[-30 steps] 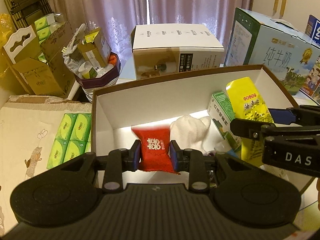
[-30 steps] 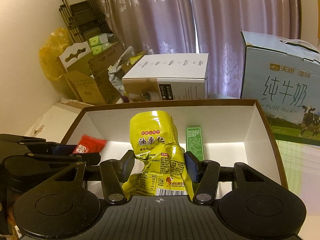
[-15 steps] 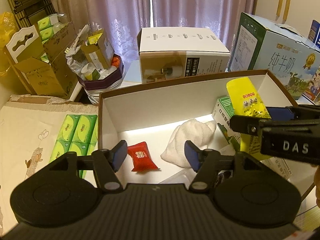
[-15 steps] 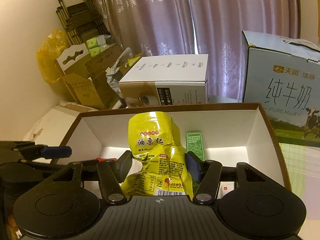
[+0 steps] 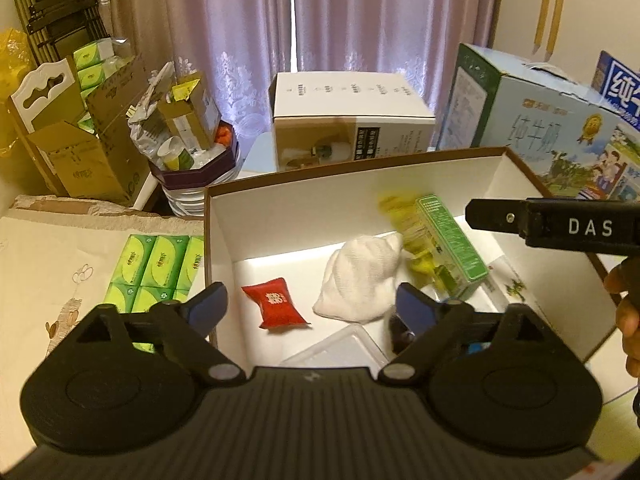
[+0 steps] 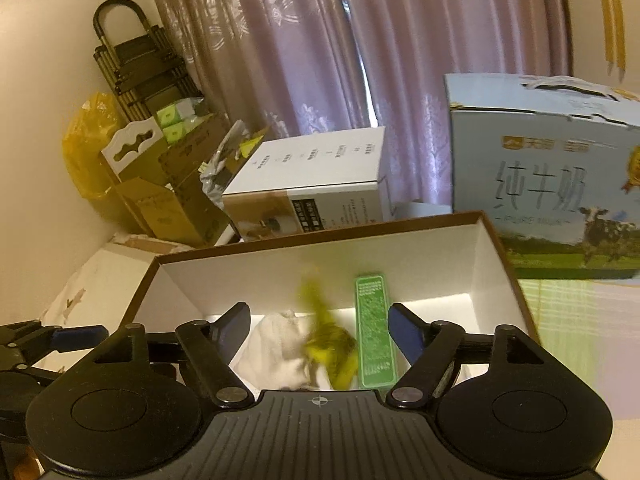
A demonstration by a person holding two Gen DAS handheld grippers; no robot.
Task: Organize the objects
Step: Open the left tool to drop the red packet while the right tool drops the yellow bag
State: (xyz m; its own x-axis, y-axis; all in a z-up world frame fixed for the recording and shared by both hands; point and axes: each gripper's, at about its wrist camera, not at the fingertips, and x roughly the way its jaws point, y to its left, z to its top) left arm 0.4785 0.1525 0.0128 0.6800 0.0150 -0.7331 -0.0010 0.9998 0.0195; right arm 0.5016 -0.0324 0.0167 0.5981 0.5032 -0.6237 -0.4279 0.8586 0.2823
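Observation:
A brown-rimmed white box [image 5: 280, 208] [image 6: 496, 264] holds the items. A red candy packet [image 5: 275, 307] lies on its floor beside a white cloth [image 5: 360, 280] [image 6: 276, 352]. A green carton [image 5: 448, 240] [image 6: 374, 332] lies at the right. A yellow snack bag [image 5: 408, 232] [image 6: 328, 344] is blurred, falling between cloth and carton. My left gripper [image 5: 312, 304] is open and empty above the box. My right gripper [image 6: 319, 326] is open and empty over the bag; it also shows in the left wrist view [image 5: 560, 226].
A clear plastic tray [image 5: 340, 348] lies at the box's near side. Green tissue packs [image 5: 156, 264] lie left of the box. A white carton [image 5: 352, 120] [image 6: 316, 184], a milk carton [image 5: 552, 132] [image 6: 552, 176] and open cardboard boxes [image 5: 80, 148] stand behind.
My left gripper opened, dropped the red packet in the box and pulled back. My right gripper opened and released the yellow bag, which is falling.

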